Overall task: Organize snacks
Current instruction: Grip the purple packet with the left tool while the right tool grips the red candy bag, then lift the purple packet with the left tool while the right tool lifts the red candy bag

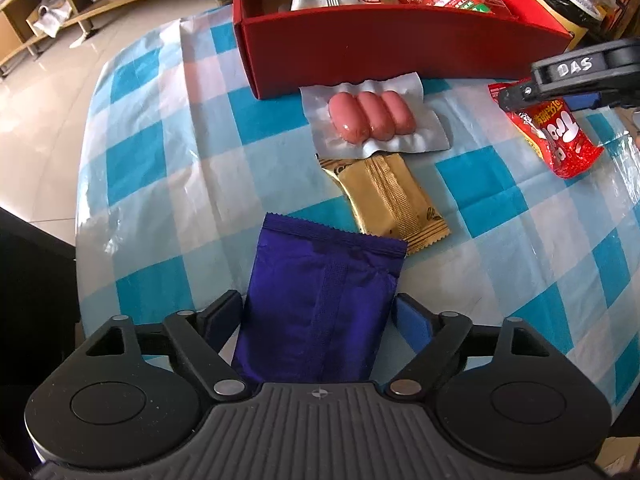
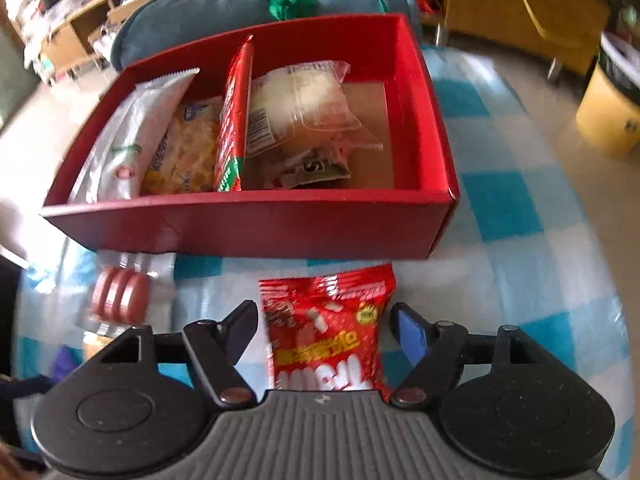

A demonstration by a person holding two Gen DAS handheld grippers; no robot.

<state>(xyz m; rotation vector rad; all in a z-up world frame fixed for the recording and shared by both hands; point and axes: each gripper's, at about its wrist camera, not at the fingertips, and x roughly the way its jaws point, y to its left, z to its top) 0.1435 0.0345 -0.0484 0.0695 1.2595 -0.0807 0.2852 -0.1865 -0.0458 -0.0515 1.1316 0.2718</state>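
The purple packet (image 1: 320, 300) is lying on the checked desk (image 1: 168, 184), between the wide fingers of the left gripper (image 1: 320, 316), which are not pressing it. The red candy bag (image 2: 328, 328) is lying before the red box (image 2: 248, 224), between the right gripper (image 2: 324, 328) fingers, also open. If either gripper is closing too shallow, the slippery wrapper may be sliding out, or pushing the gold packet (image 1: 388, 200) nearby.
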